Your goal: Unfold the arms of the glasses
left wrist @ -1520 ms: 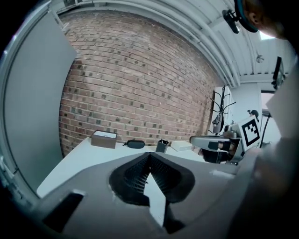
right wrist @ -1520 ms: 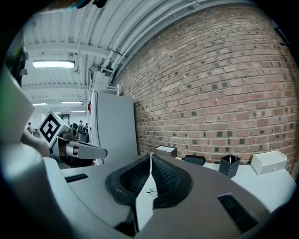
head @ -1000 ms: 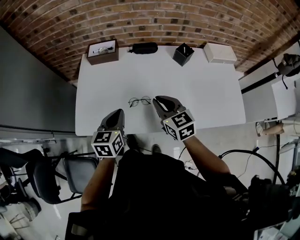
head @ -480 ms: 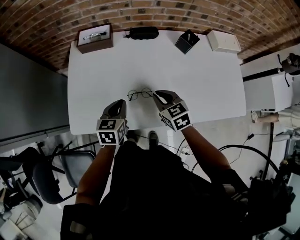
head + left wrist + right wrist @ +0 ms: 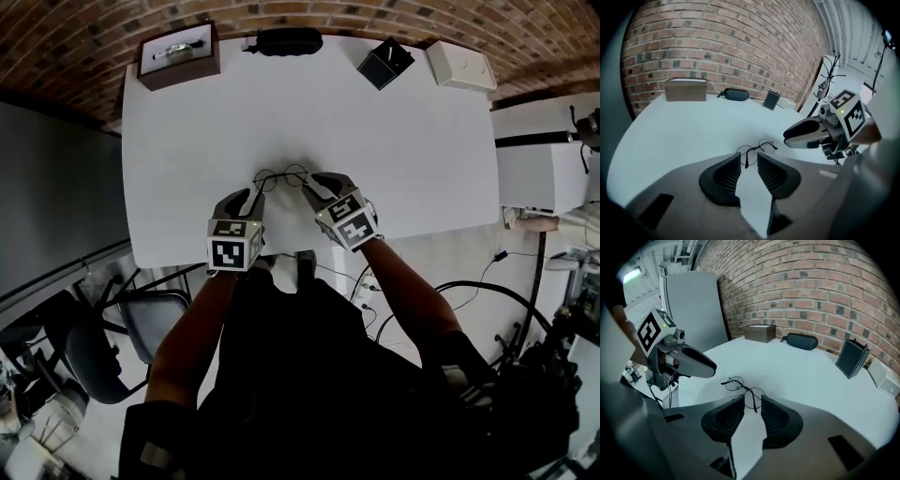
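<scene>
Near the front edge of the white table point(image 5: 403, 141), head view: thin round-lensed wire glasses point(image 5: 281, 176) lie with arms folded. The left gripper point(image 5: 251, 199) and right gripper point(image 5: 314, 187) now sit lower than before, flanking them. Left gripper view: jaws just opened and spread, an arm tip between them, untouched. Right gripper view: same, nothing pinched.

A white table point(image 5: 403, 141) lies under the left gripper point(image 5: 247, 198) and right gripper point(image 5: 317, 183). Beyond them stands a brick wall point(image 5: 84, 42). Left of the left gripper is a grey panel point(image 5: 56, 178), and behind it 1 black chair point(image 5: 89, 361) on pale floor point(image 5: 436, 258). Right of the right gripper sits a white cabinet point(image 5: 544, 178).
</scene>
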{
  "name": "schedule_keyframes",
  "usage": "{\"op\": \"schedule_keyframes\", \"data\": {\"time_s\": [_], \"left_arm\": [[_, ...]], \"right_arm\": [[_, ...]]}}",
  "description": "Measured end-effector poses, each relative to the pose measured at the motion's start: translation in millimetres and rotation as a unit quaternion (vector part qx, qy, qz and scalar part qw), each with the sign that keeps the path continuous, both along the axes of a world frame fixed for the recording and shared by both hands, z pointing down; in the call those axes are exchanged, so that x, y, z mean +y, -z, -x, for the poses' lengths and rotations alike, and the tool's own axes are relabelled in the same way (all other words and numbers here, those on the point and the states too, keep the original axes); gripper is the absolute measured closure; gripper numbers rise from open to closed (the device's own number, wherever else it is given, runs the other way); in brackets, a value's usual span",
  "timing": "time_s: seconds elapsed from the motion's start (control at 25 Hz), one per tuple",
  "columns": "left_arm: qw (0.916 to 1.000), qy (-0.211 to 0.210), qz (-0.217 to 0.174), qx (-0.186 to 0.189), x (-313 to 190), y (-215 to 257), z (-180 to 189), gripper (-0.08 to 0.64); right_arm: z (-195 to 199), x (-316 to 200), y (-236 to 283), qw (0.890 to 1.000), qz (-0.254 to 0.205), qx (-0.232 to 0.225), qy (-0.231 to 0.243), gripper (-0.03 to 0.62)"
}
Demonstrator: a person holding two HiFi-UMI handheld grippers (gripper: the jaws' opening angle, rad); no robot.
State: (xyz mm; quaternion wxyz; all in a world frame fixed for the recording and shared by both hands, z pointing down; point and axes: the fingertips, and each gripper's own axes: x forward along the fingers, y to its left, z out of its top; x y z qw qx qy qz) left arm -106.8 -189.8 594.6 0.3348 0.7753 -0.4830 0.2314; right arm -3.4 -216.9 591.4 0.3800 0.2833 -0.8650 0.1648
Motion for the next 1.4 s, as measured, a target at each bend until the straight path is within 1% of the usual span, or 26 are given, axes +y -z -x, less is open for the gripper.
{"op": "schedule_keyframes", "data": {"time_s": [0.08, 0.16, 0.36, 0.52, 0.72, 0.84, 1.0, 1.04, 1.12, 1.28, 1.4], "left_arm": [[0.9996, -0.016, 0.012, -0.019, 1.5, -13.1, -1.1, 0.456], [0.9990, -0.027, 0.021, -0.029, 1.7, -24.2, -3.3, 0.456], [0.9983, -0.032, 0.040, -0.030, 2.4, -41.6, -6.3, 0.456], [0.9977, -0.039, 0.045, -0.033, 0.3, -46.5, -8.2, 0.456], [0.9963, -0.058, 0.054, -0.032, -0.2, -51.5, -16.7, 0.457], [0.9962, -0.056, 0.060, -0.029, -1.1, -53.4, -16.7, 0.459], [0.9962, -0.057, 0.059, -0.029, -0.3, -52.5, -16.3, 0.460], [0.9962, -0.057, 0.059, -0.029, -0.2, -52.3, -16.0, 0.460], [0.9963, -0.056, 0.058, -0.031, 0.0, -52.3, -14.9, 0.460], [0.9961, -0.053, 0.061, -0.035, -0.6, -53.7, -12.7, 0.474], [0.9957, -0.058, 0.062, -0.037, -2.1, -53.6, -12.9, 0.522]], "right_arm": [[1.0, 0.8, -11.1, 1.000, 0.007, 0.009, 0.005, 0.518], [0.5, 1.2, -22.5, 1.000, 0.012, 0.021, 0.011, 0.518], [-4.0, 1.4, -40.8, 0.999, 0.014, 0.043, 0.004, 0.518], [-3.5, -0.8, -48.7, 0.998, 0.011, 0.058, 0.015, 0.520], [-2.8, -0.6, -50.5, 0.998, 0.013, 0.063, 0.019, 0.520], [-0.1, -0.8, -52.0, 0.997, 0.010, 0.066, 0.030, 0.522], [-1.8, -0.4, -51.0, 0.997, 0.021, 0.068, 0.019, 0.528], [-2.4, -1.0, -50.6, 0.997, 0.022, 0.067, 0.016, 0.547], [-2.0, -1.9, -49.9, 0.997, 0.023, 0.067, 0.015, 0.558], [-2.1, -0.9, -51.5, 0.997, 0.024, 0.076, 0.024, 0.563], [-2.0, -1.5, -51.0, 0.997, 0.021, 0.074, 0.025, 0.565]]}}
